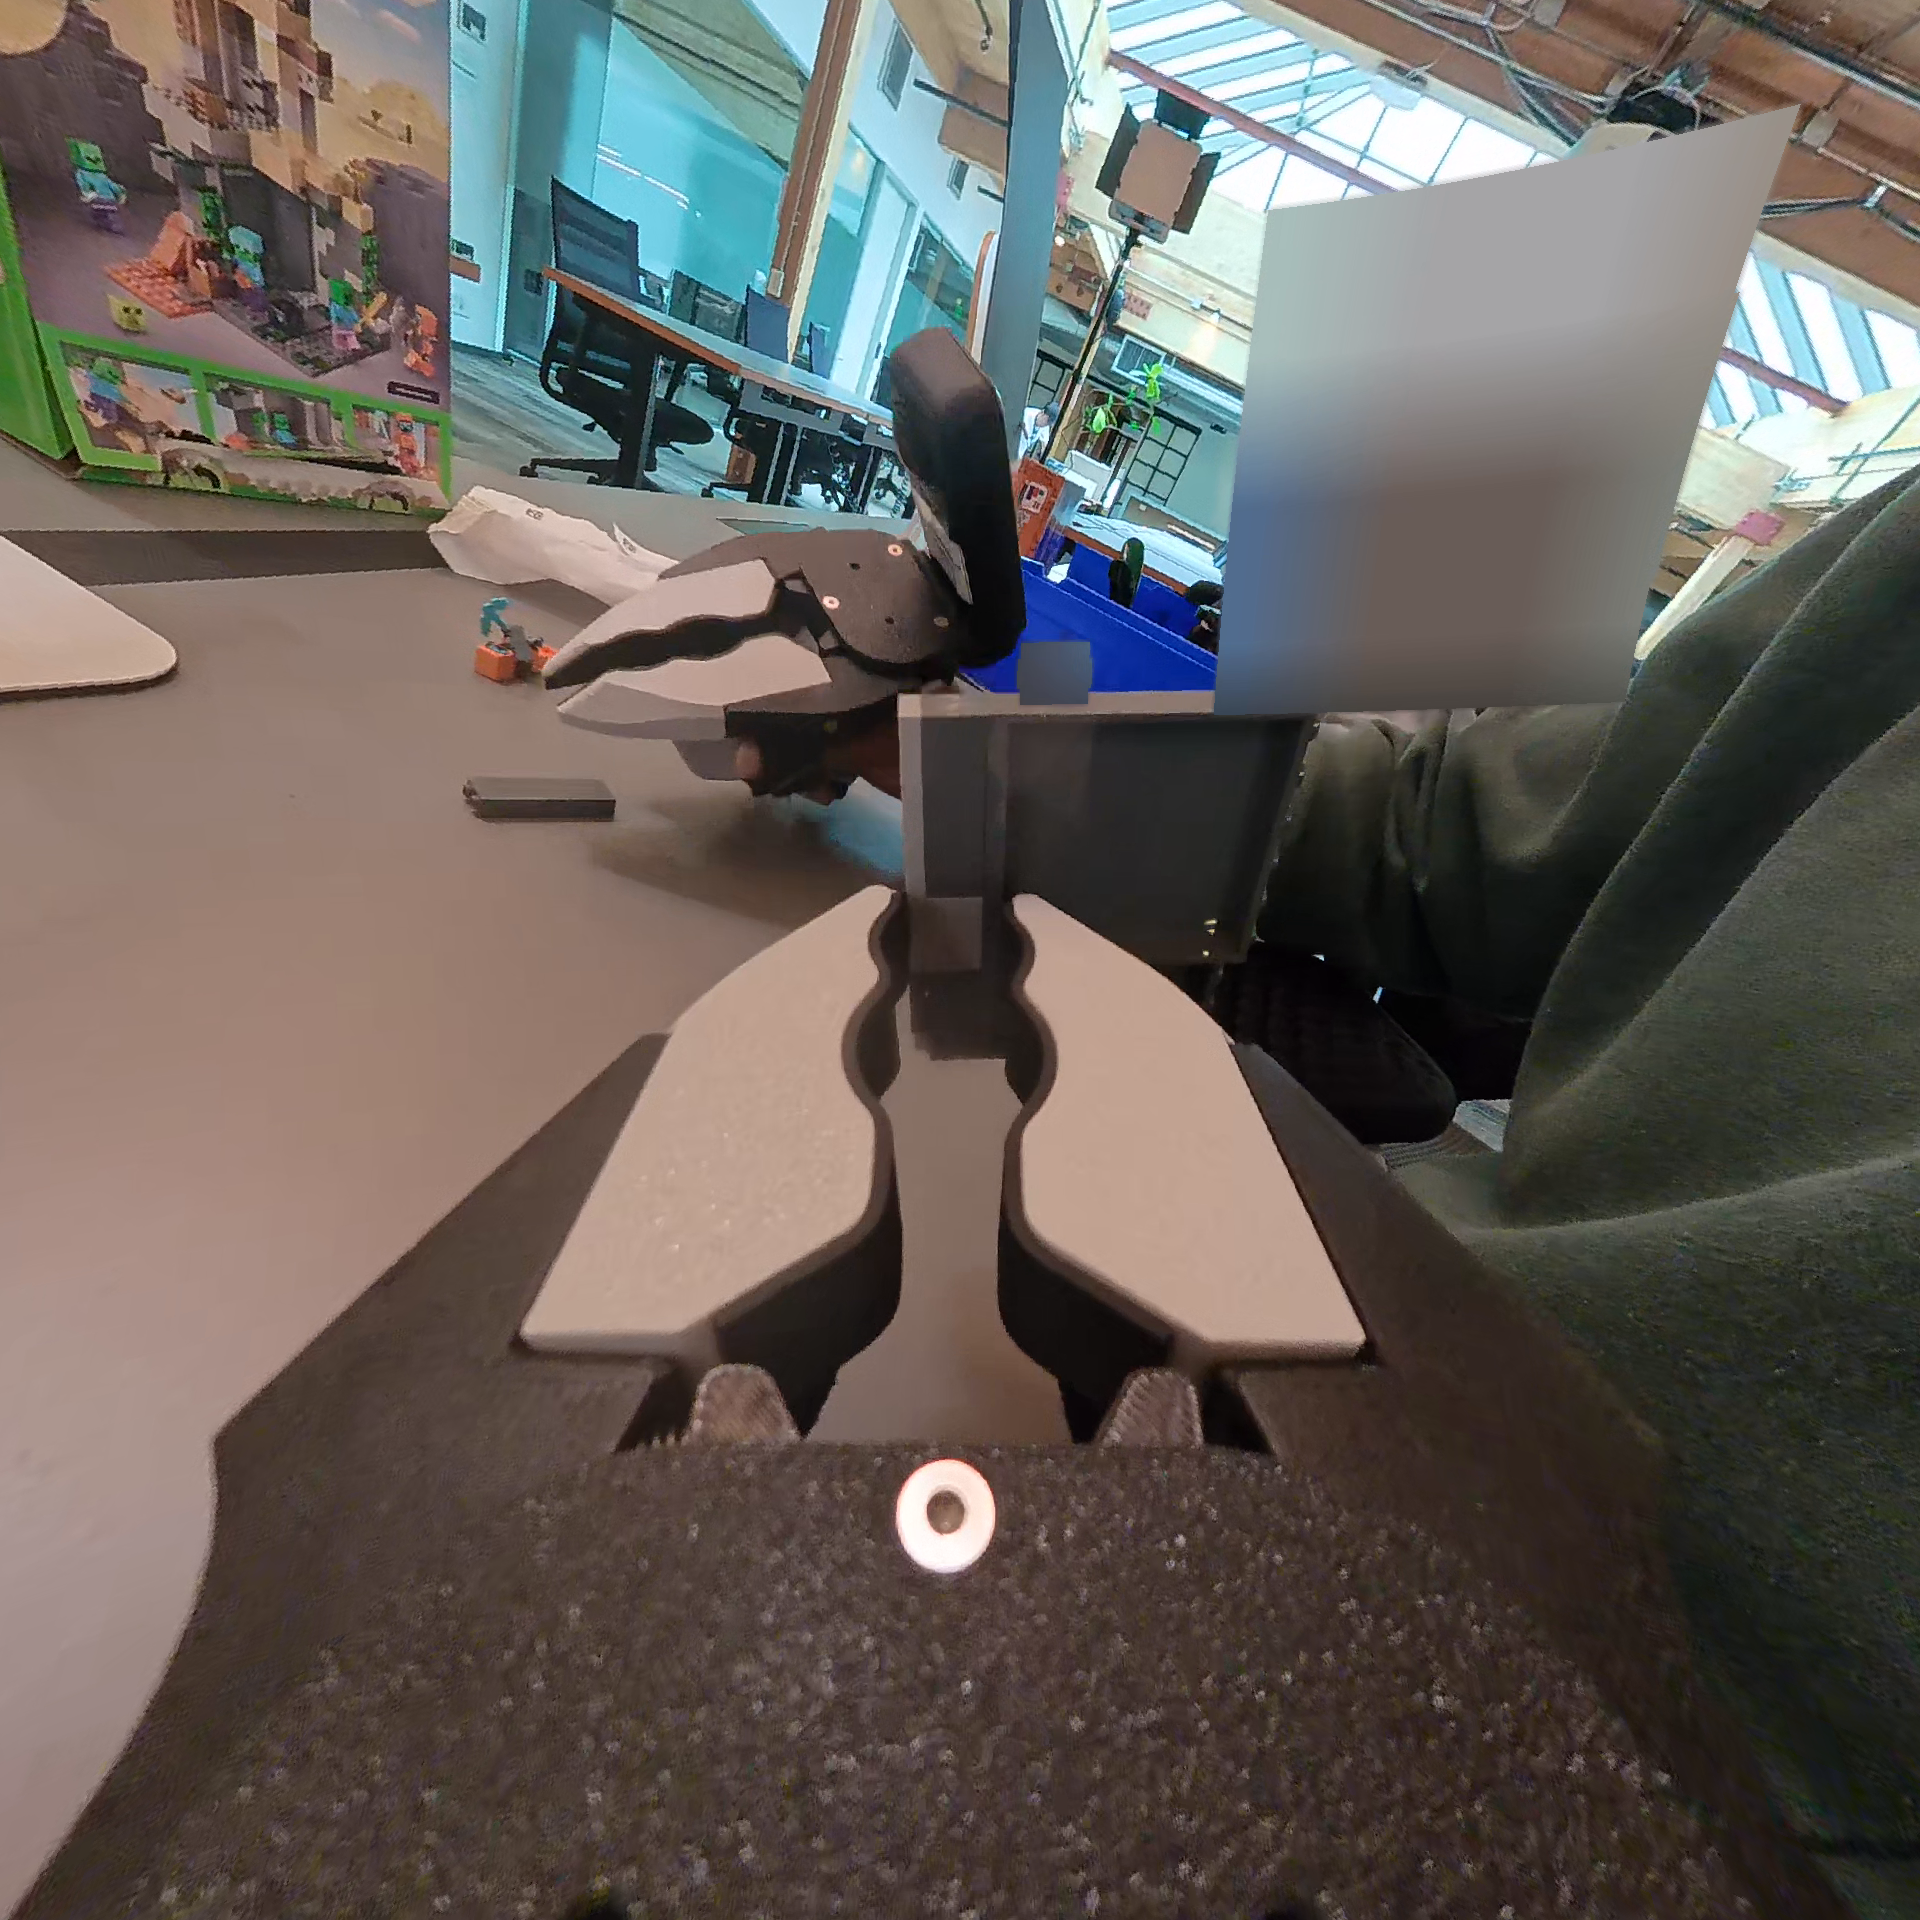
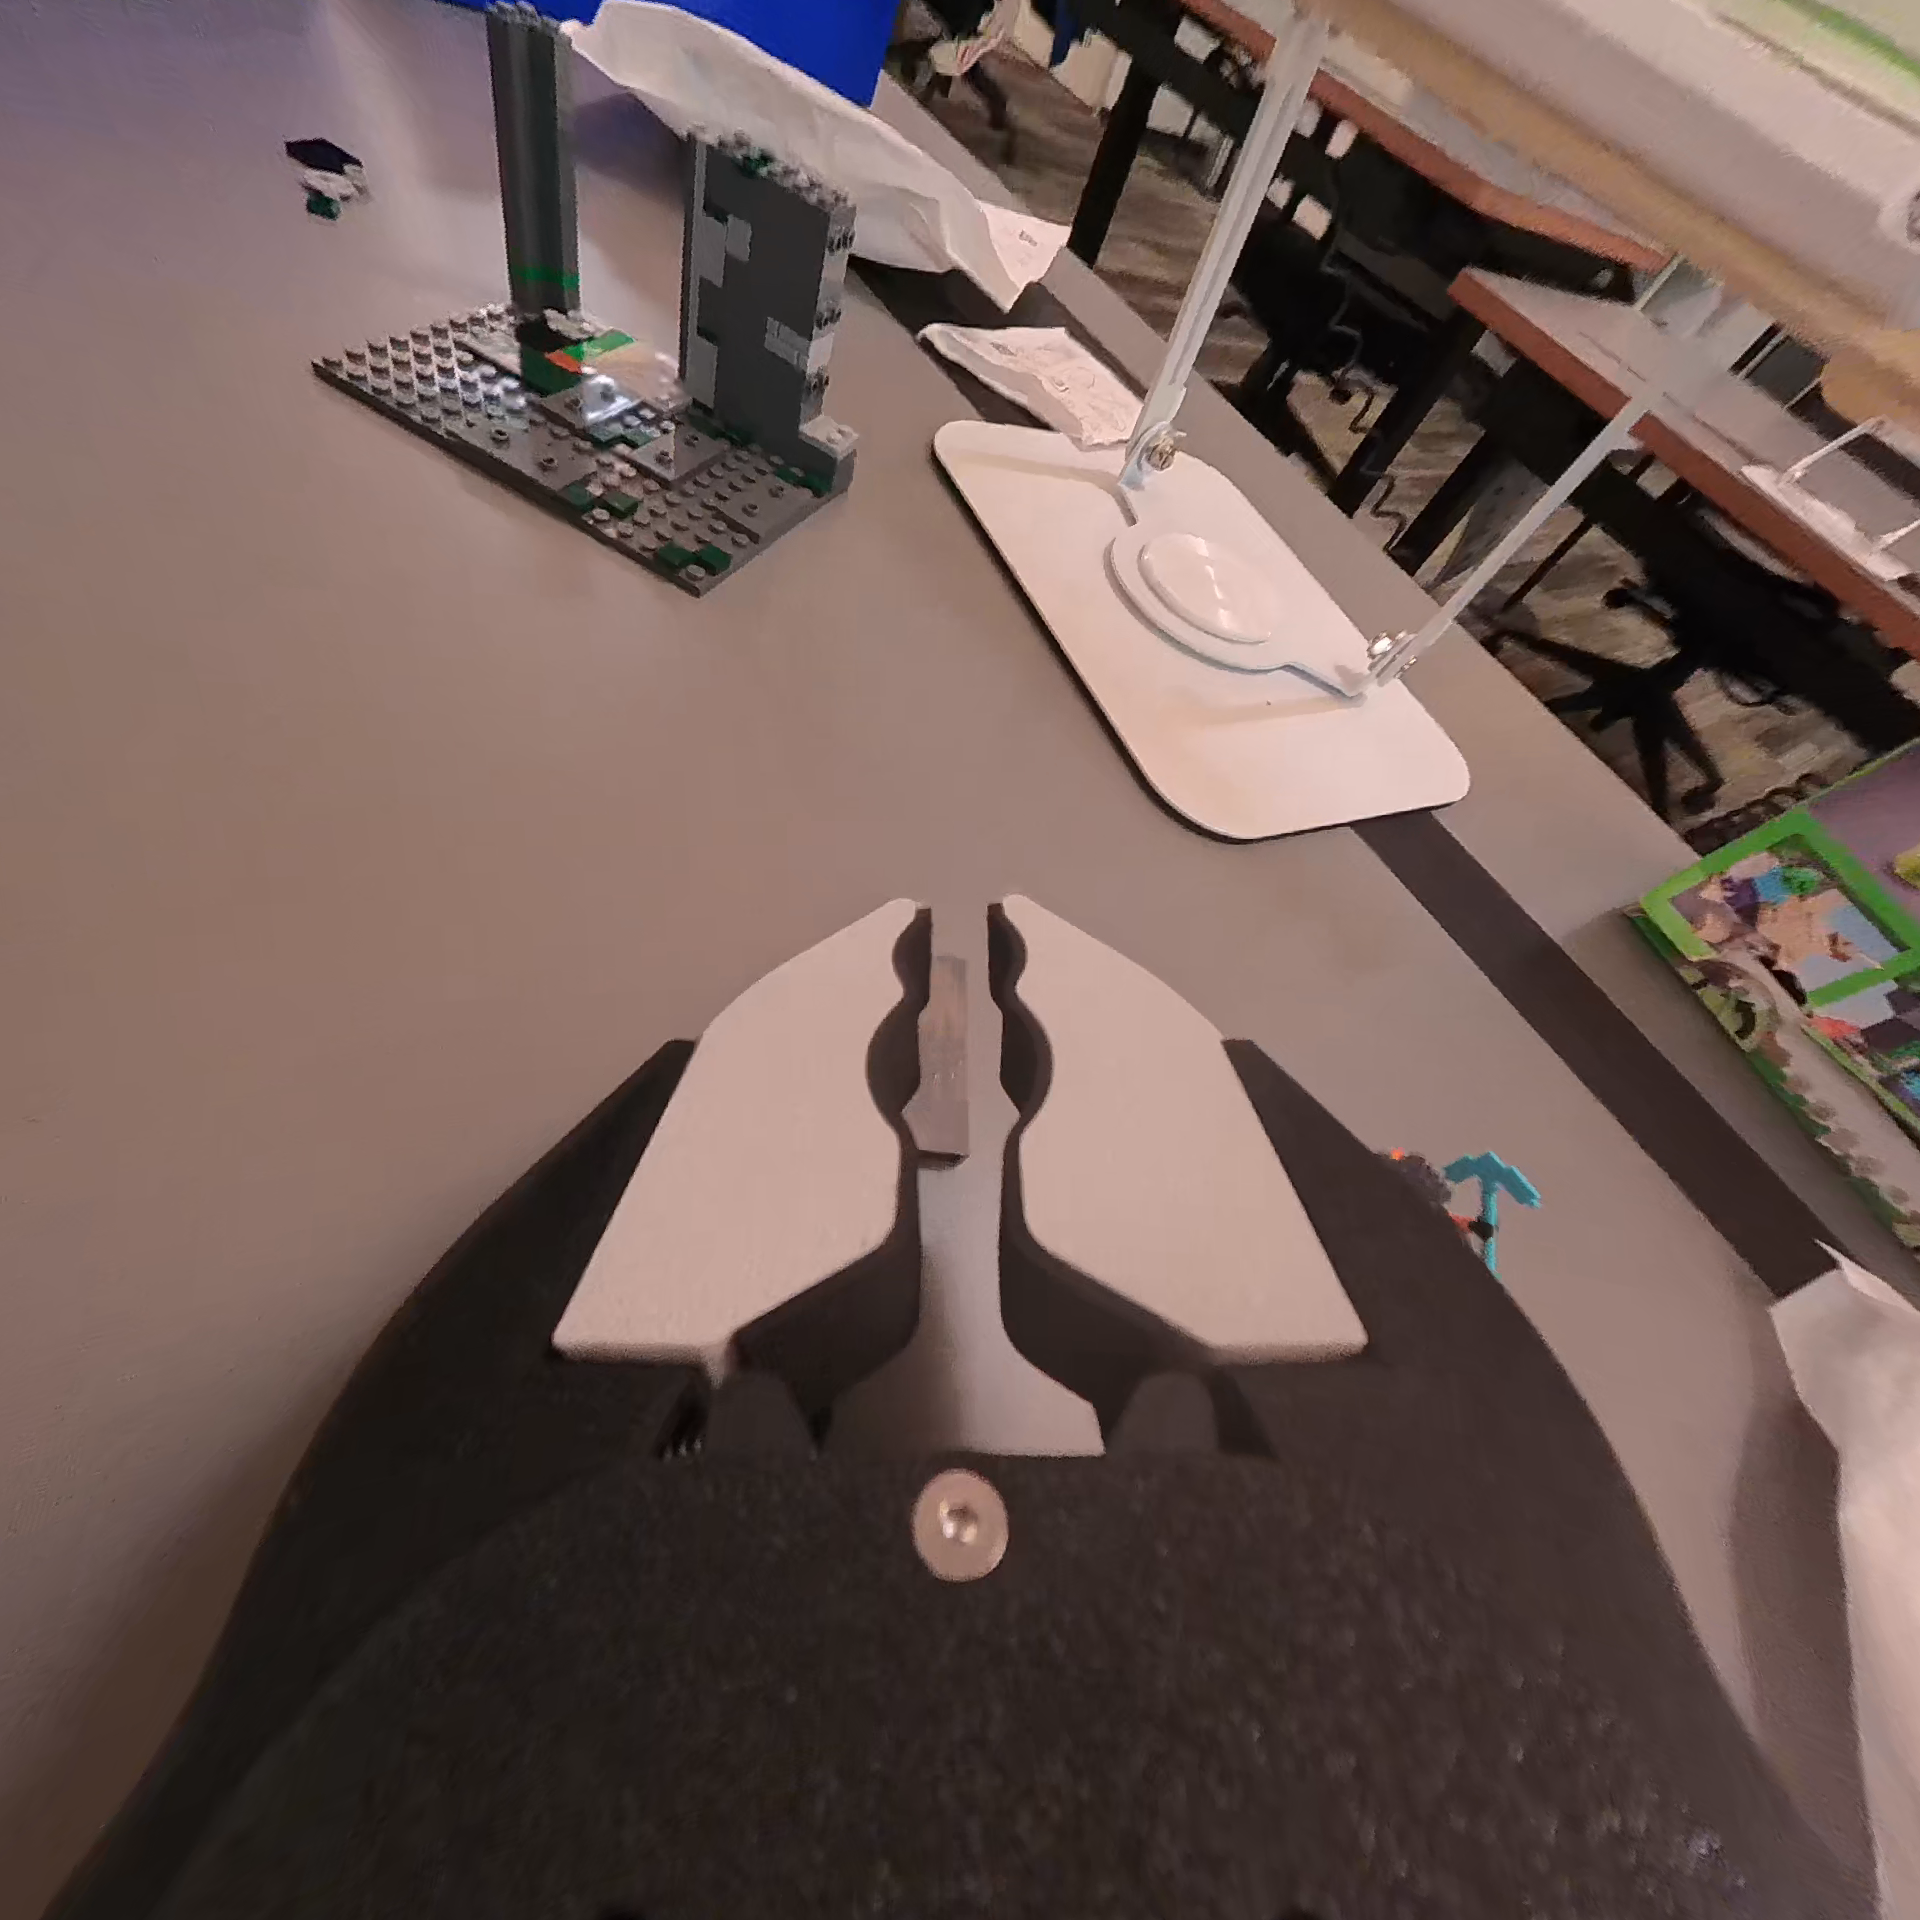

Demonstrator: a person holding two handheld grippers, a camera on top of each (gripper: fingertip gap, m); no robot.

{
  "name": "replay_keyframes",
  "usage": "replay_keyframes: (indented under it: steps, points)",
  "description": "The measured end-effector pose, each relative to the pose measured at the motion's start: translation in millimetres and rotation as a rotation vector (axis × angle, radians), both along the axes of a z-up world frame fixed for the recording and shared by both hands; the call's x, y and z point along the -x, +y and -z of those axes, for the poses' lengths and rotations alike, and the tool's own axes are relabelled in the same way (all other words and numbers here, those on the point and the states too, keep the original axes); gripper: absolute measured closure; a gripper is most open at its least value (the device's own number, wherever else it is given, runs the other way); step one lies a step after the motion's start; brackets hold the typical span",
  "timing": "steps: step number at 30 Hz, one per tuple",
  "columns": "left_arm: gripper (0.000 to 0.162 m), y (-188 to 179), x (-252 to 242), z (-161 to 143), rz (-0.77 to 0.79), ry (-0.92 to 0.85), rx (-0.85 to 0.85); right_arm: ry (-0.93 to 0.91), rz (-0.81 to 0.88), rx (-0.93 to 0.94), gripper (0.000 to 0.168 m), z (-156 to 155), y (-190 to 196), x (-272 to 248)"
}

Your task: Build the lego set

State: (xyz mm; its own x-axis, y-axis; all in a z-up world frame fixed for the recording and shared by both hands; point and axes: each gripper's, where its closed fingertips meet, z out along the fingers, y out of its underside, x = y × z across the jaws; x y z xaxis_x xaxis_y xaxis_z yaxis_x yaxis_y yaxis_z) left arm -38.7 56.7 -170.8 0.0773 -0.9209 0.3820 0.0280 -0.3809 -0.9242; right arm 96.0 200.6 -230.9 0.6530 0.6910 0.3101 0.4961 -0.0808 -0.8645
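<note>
In the left wrist view my left gripper (image 1: 954,914) is shut on the lower end of a grey lego wall section (image 1: 1101,810), held upright above the grey table (image 1: 260,987). My right gripper (image 1: 556,694) shows beyond it, low over the table. In the right wrist view my right gripper (image 2: 958,914) is shut on a thin grey lego plate (image 2: 943,1060). A partly built model (image 2: 582,436) stands ahead to the left, a dark studded baseplate with a tall grey column and a grey wall.
A dark flat piece (image 1: 540,798) and a small orange figure with a teal pickaxe (image 1: 509,649) lie on the table. The set's box (image 1: 229,260), a white paper bag (image 1: 540,545), a white stand base (image 2: 1195,623) and the person's green sleeve (image 1: 1662,935) are nearby. Spacing between my two grippers at the tips: around 20 cm.
</note>
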Motion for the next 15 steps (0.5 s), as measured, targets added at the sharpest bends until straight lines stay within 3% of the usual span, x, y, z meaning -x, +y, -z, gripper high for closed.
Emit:
replay_keyframes:
  steps: [3,7,15]
  points:
    - [0.146,0,0,0,0.000,0.001,0.002,-0.038,-0.022,0.168,0.154,7,0,2]
    - [0.146,-1,-1,1,0.011,0.002,0.011,-0.184,-0.067,0.569,0.143,26,-4,2]
    - [0.146,-2,1,-2,0.017,-0.006,0.013,-0.622,-0.050,0.911,0.141,42,9,-1]
